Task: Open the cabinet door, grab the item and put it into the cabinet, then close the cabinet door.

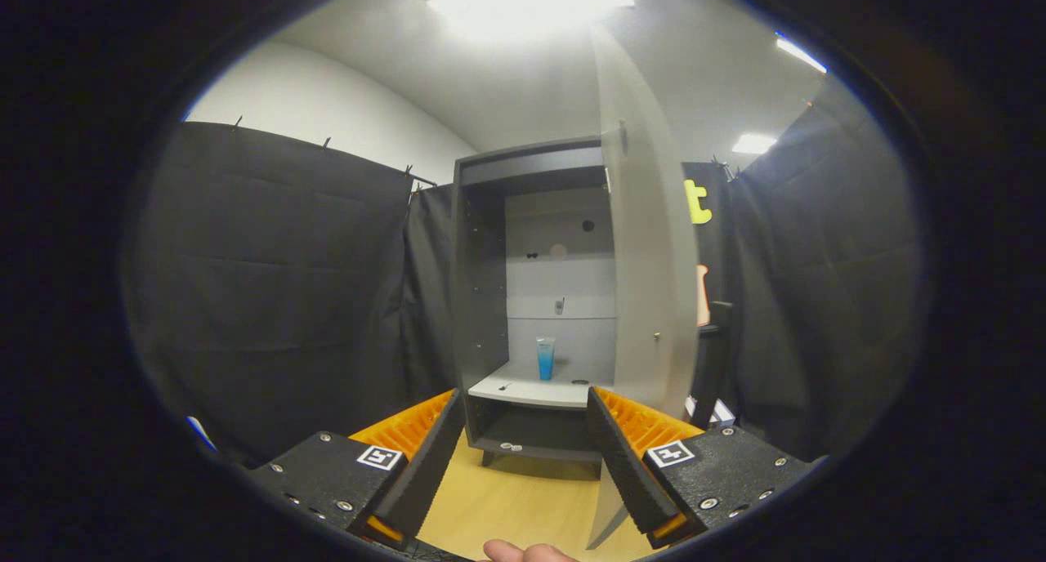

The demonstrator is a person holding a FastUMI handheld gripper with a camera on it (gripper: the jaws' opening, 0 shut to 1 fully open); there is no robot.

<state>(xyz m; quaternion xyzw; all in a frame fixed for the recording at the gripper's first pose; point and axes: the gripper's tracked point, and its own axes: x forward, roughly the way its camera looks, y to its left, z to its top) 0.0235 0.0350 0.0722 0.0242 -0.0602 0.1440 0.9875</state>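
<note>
The cabinet door (645, 243) swings out edge-on toward the camera, its lower end hidden behind the right finger, and it covers the right part of the cabinet (482, 284) interior. Small dark marks on the cabinet's back panel are too small to identify. At the bottom, only a fingertip of the person's hand (523, 553) is visible — the rest is cut off. The gripper (523, 456) points level at the cabinet, its fingers spread wide with nothing between them — the wooden floor (523, 505) shows in the gap. The blue tube (545, 358) stands upright on the cabinet's white shelf (523, 392), toward the back edge, beyond the fingers.
</note>
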